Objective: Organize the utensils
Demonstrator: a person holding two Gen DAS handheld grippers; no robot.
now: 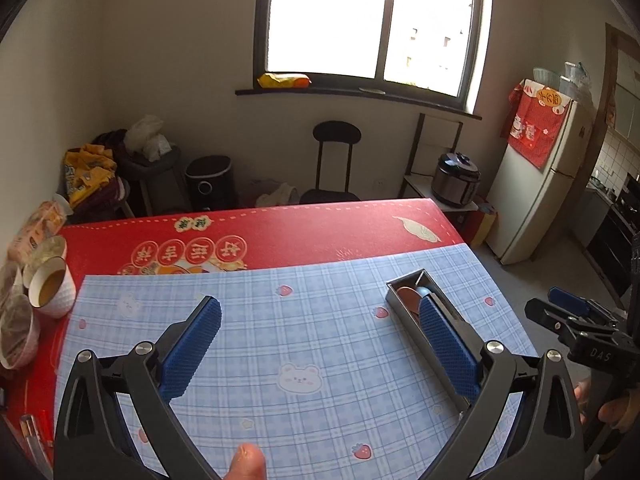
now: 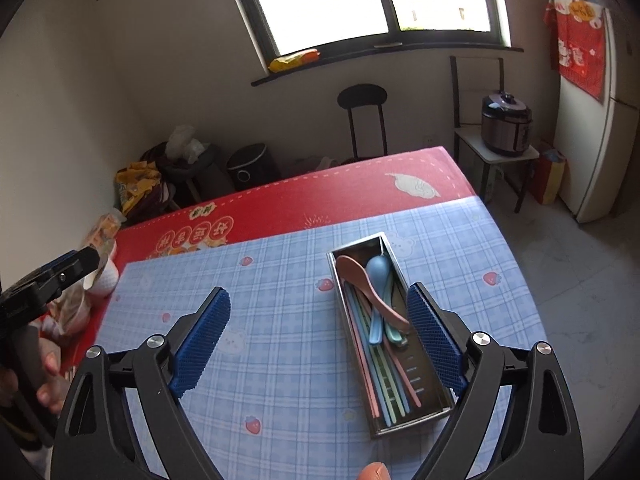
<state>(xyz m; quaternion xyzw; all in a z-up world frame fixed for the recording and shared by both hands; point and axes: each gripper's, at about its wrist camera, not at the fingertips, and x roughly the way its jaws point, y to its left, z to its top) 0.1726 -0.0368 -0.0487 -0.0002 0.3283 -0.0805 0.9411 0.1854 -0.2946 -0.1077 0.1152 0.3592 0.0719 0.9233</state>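
Left gripper (image 1: 320,344): jaws spread wide, nothing between the blue pads, held above the blue plaid mat (image 1: 304,320). Right gripper (image 2: 320,332): jaws likewise released and empty, with its right pad just beside the long wall of the metal utensil tray (image 2: 416,412).

The tray lies lengthwise on the right half of the mat, near its right edge but fully on it. Inside lie a pink spoon (image 2: 360,280), a blue spoon (image 2: 378,276) and a bundle of pastel chopsticks (image 2: 384,384); the handles overlap, so their count cannot be made out. In the left wrist view the tray is largely hidden behind the right-hand finger, with only its far end showing.

The mat left of the tray is open surface. Beyond it the red tablecloth (image 1: 320,232) runs to the far table edge. At the table's left edge stand paper cups (image 1: 52,292) and bowls, partly cut off by the frame. Past the table, a black chair (image 2: 362,120) stands under the window, and a pressure cooker (image 2: 506,124) sits on a side stand.
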